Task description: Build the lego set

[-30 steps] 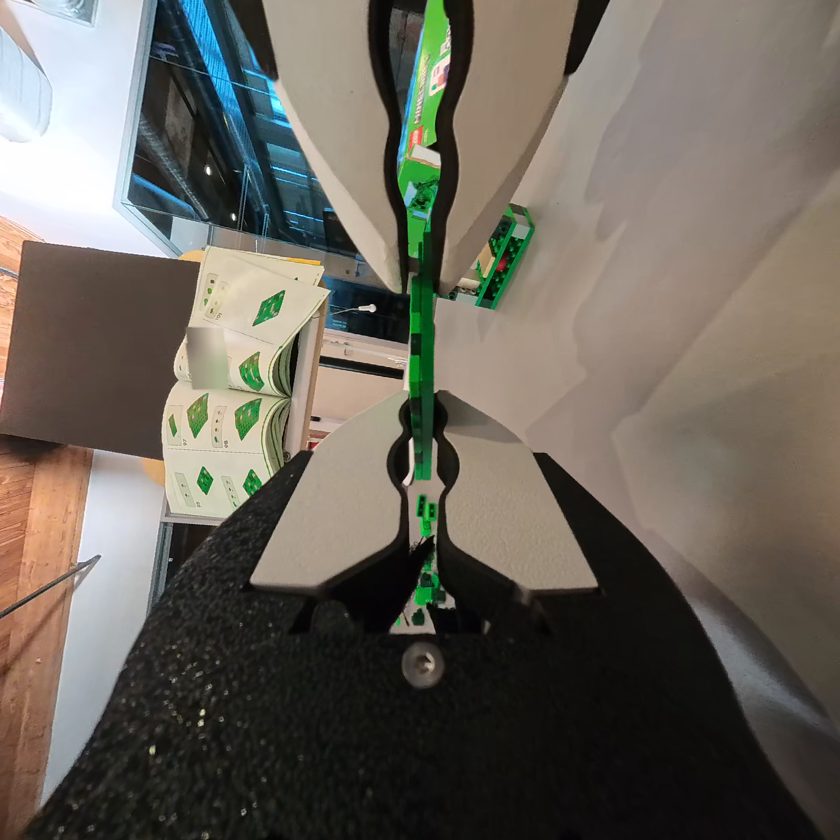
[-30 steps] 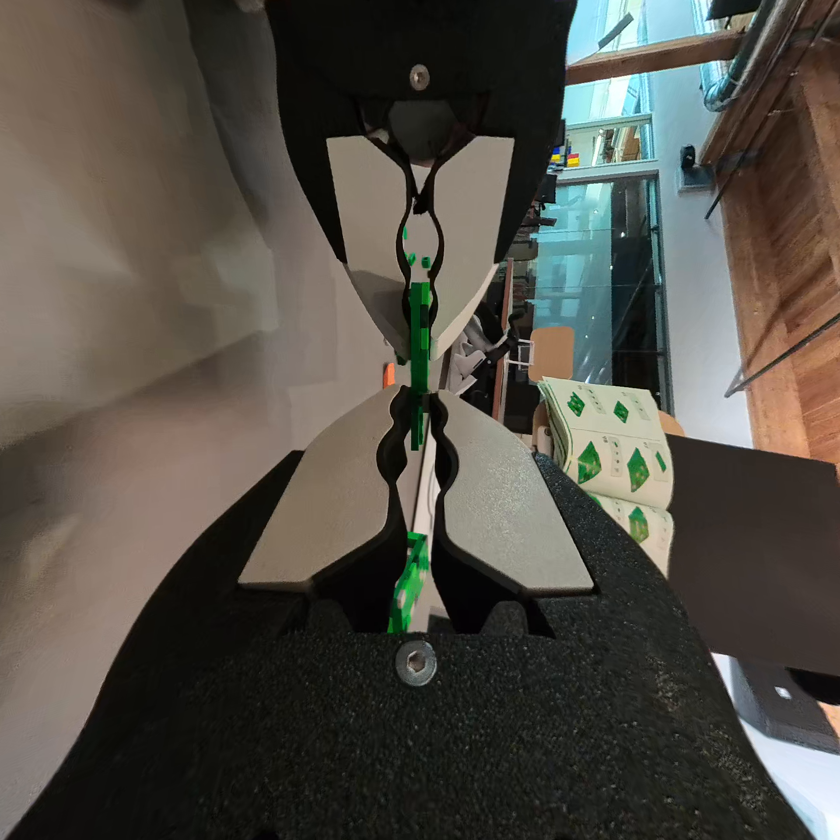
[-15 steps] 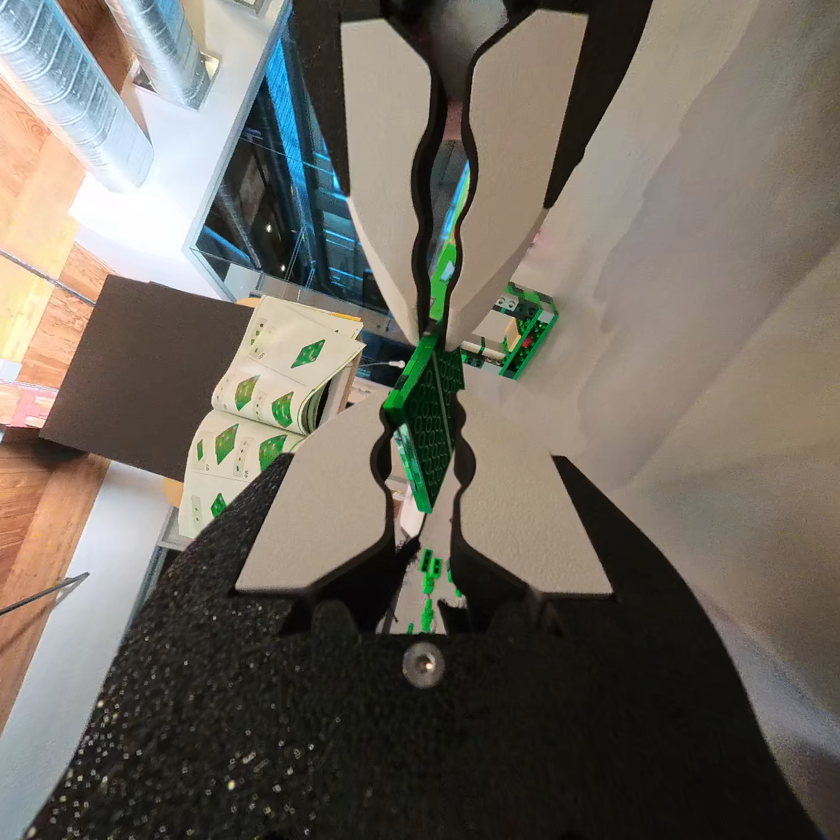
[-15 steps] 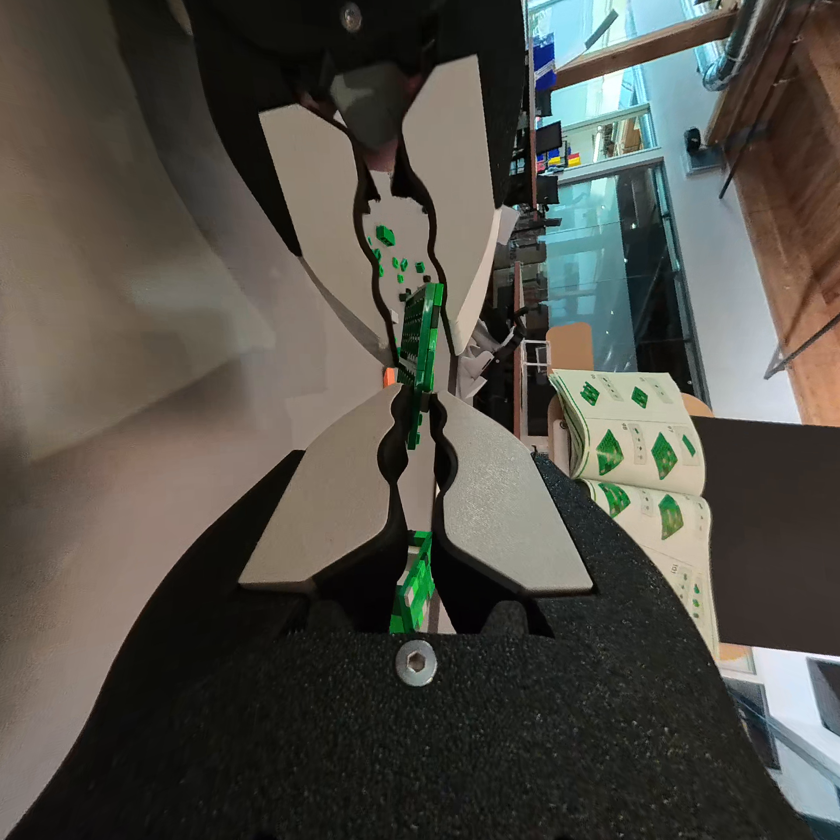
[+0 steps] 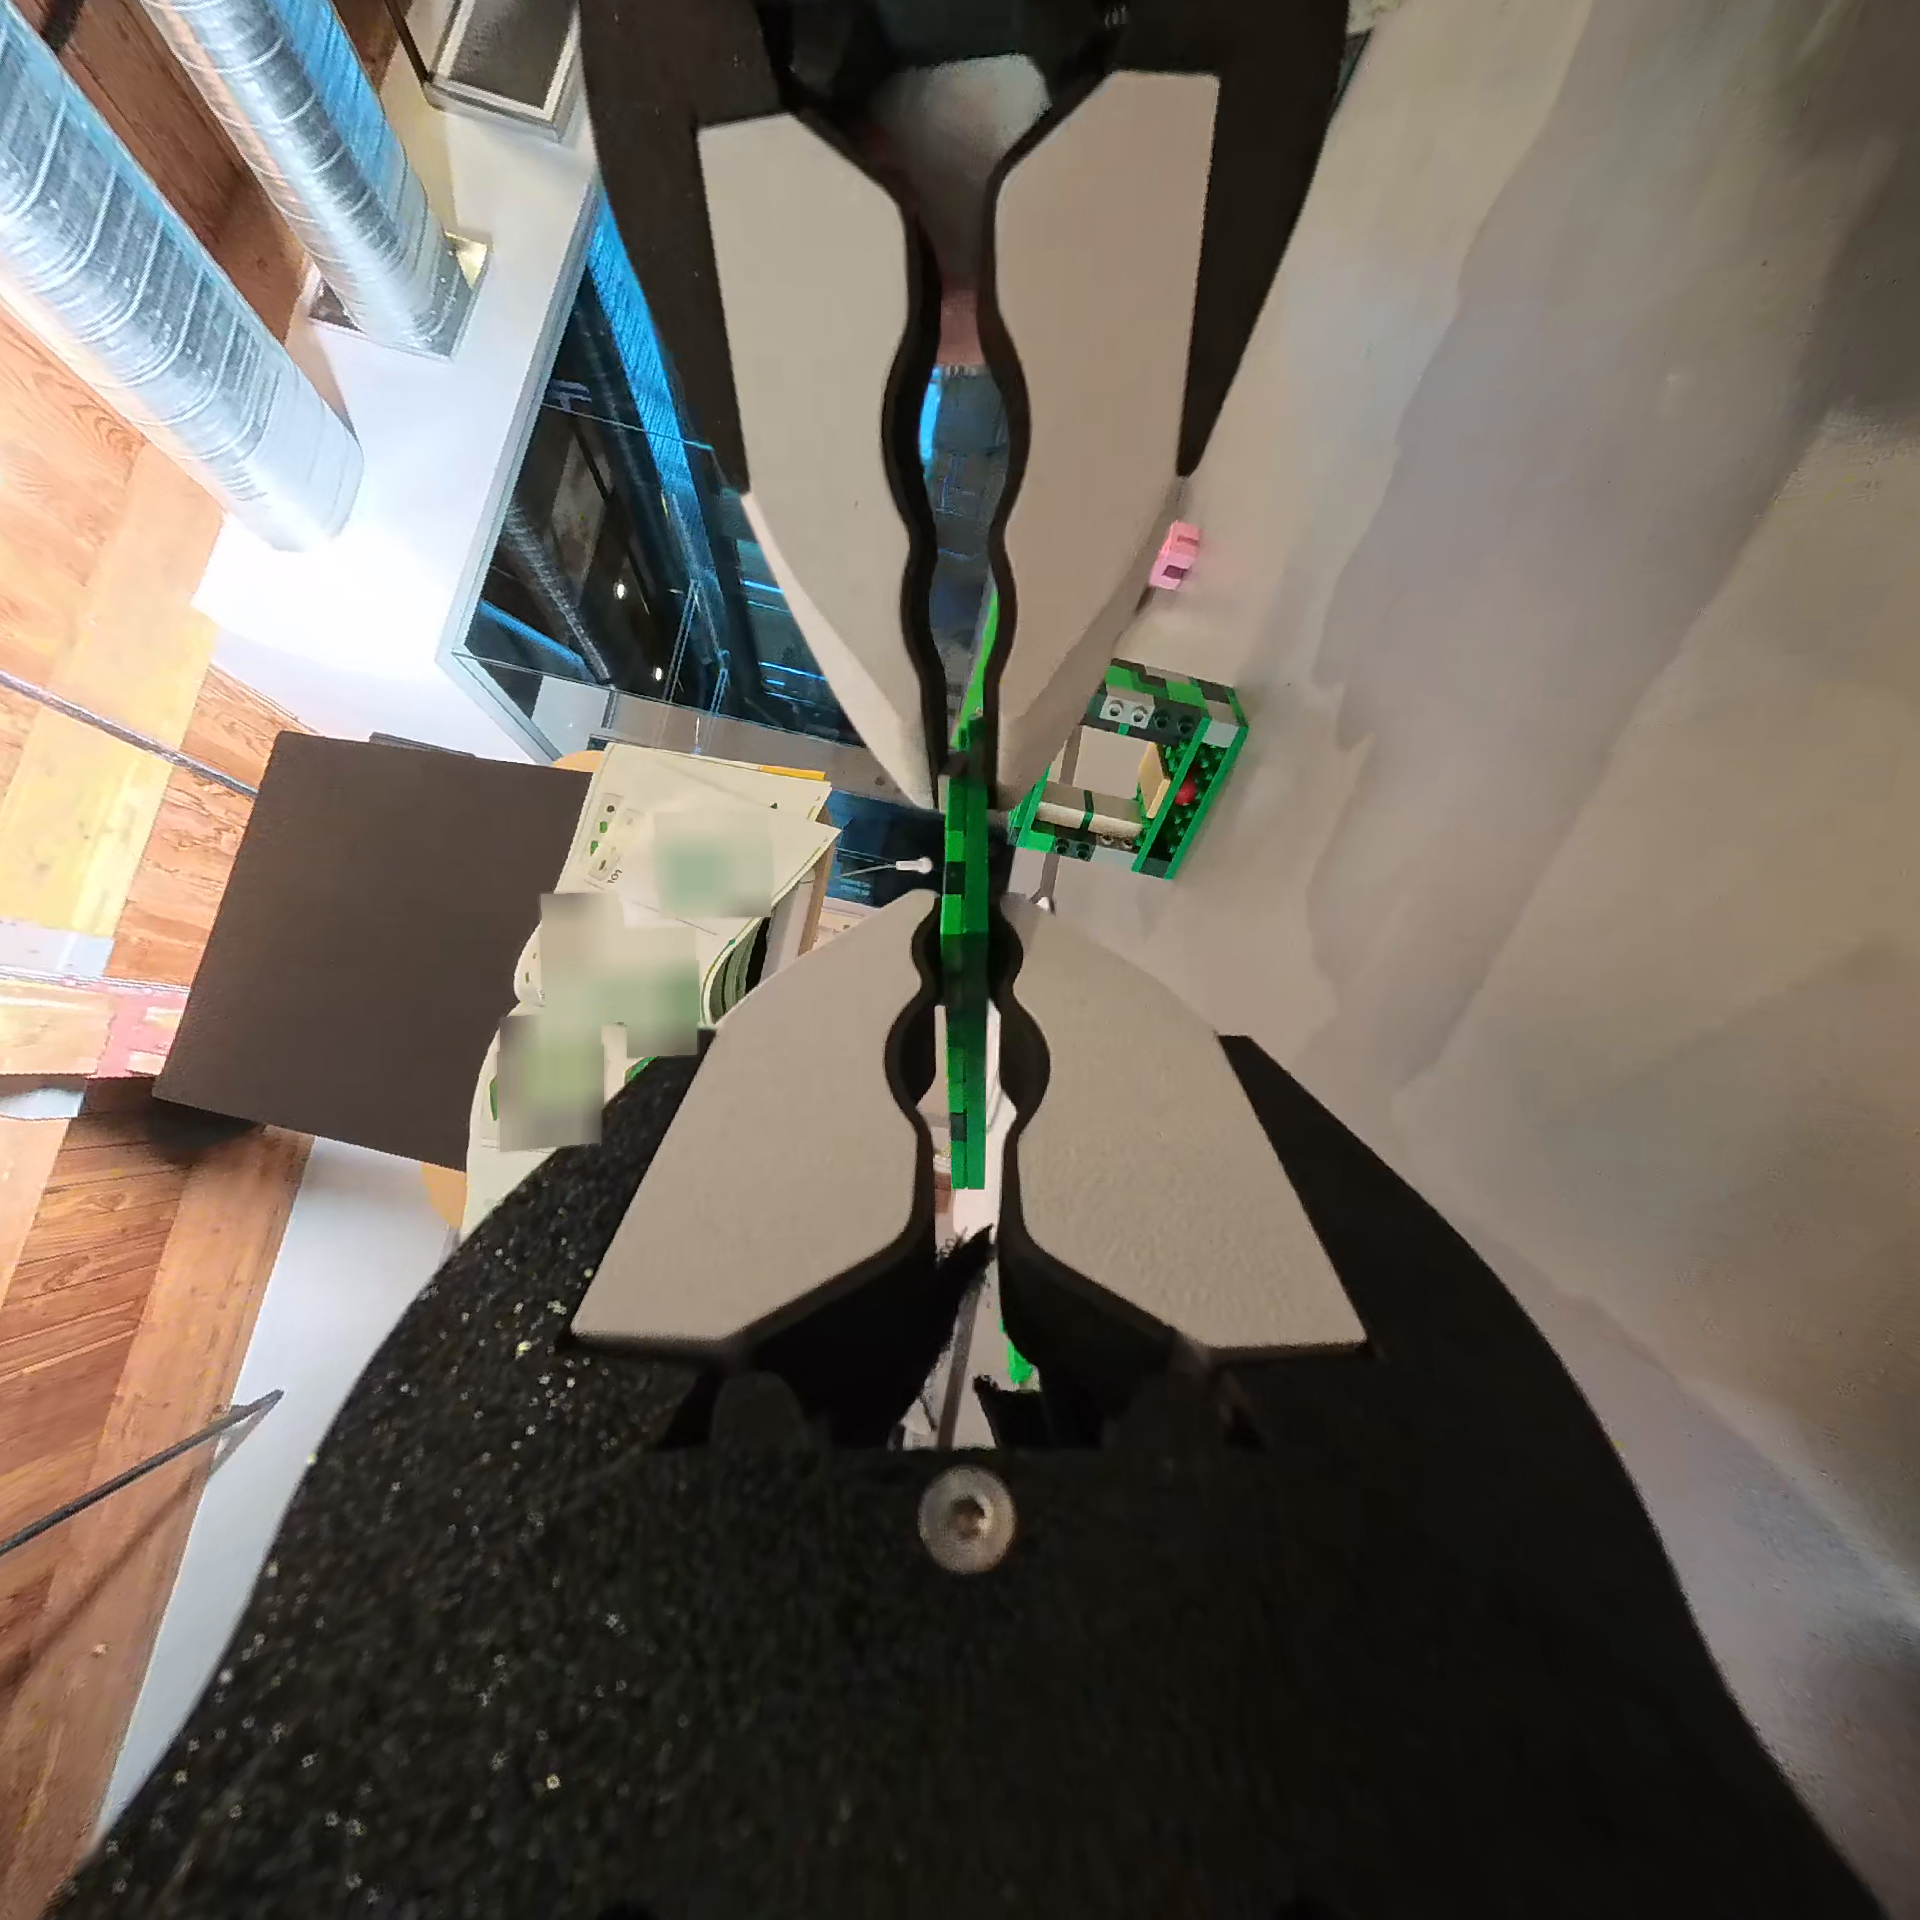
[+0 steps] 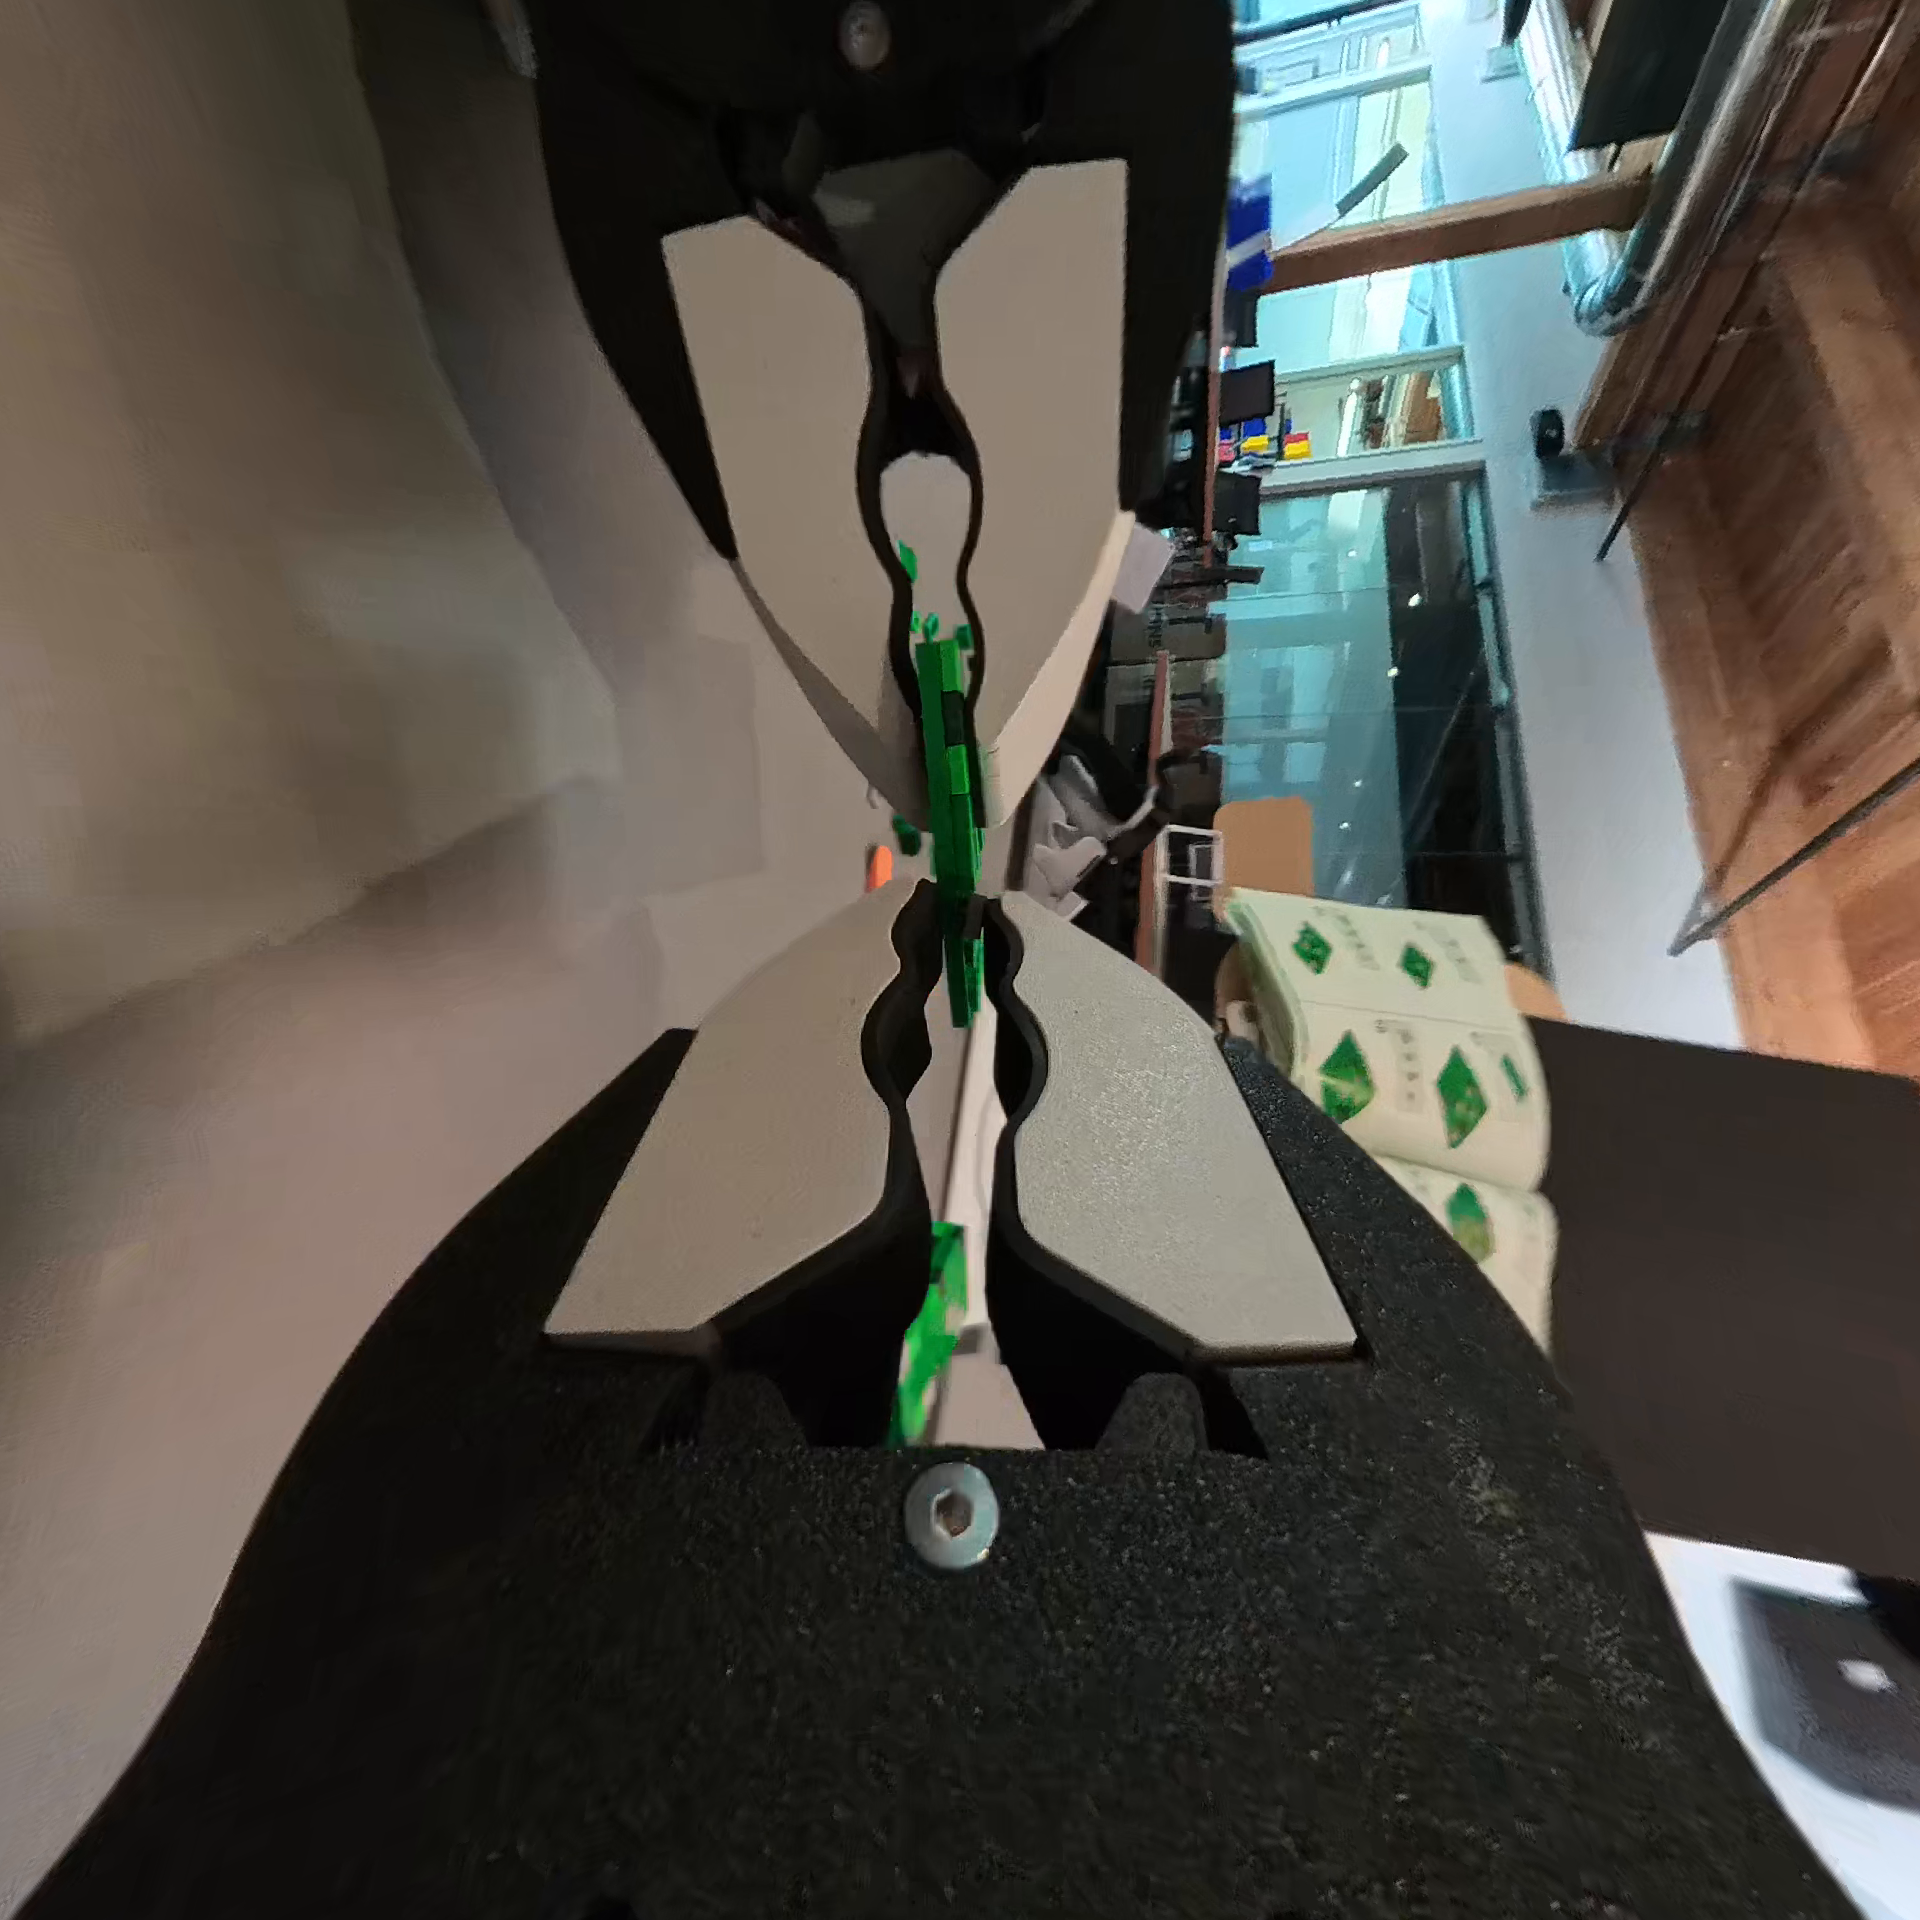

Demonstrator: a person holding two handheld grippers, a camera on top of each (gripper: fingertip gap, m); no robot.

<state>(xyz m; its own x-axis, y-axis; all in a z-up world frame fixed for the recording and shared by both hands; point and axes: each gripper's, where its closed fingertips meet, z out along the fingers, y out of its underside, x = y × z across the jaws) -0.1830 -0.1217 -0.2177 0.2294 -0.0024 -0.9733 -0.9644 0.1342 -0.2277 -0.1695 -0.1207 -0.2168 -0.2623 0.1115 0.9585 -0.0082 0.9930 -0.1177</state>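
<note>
Dead center between both claws sits the green lego plate [image 5: 964, 997], seen edge-on, with the left gripper [image 5: 964, 914] pinching one end and the right gripper [image 6: 951, 914] pinching the other, tips nearly touching. Out at 2 o'clock in the left wrist view there's a half-built green lego box [image 5: 1138, 784] on the white table [image 5: 1558, 831], plus a small pink brick [image 5: 1179, 542] at 1. At 9 o'clock the open instruction booklet [image 5: 665, 935] leans on a black board [image 5: 353, 935].
</note>
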